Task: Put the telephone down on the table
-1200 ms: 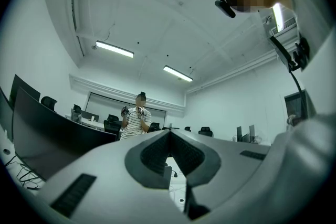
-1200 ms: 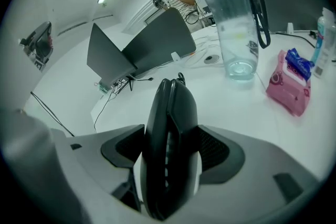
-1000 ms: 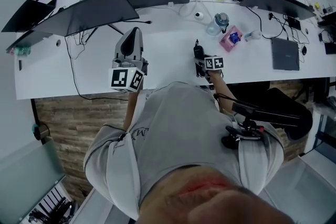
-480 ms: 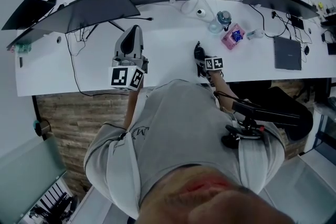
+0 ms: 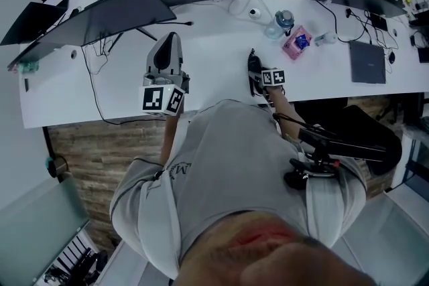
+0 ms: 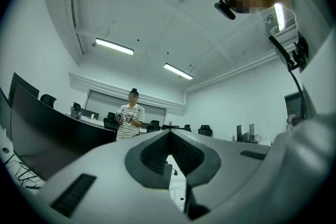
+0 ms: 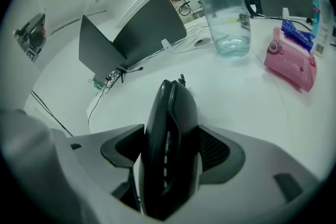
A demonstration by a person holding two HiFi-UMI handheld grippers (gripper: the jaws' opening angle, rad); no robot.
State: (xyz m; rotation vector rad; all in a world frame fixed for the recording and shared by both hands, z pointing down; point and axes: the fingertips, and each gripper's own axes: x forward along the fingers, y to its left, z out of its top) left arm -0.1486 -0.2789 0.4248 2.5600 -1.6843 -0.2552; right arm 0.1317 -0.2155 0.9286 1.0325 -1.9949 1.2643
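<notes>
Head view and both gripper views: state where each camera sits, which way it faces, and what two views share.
Head view: on the person's head, facing steeply down at the table; shows torso, left gripper, right gripper.
Left gripper view: on the left gripper, tilted up at ceiling and a standing person; jaws together, empty.
Right gripper view: on the right gripper, low across the table; jaws clamp the telephone.
Shared: bottle and pink pack, in head and right gripper views.

The white table (image 5: pixel 214 47) carries monitors (image 5: pixel 127 10), a bottle (image 5: pixel 282 22) and a pink packet (image 5: pixel 297 43).
</notes>
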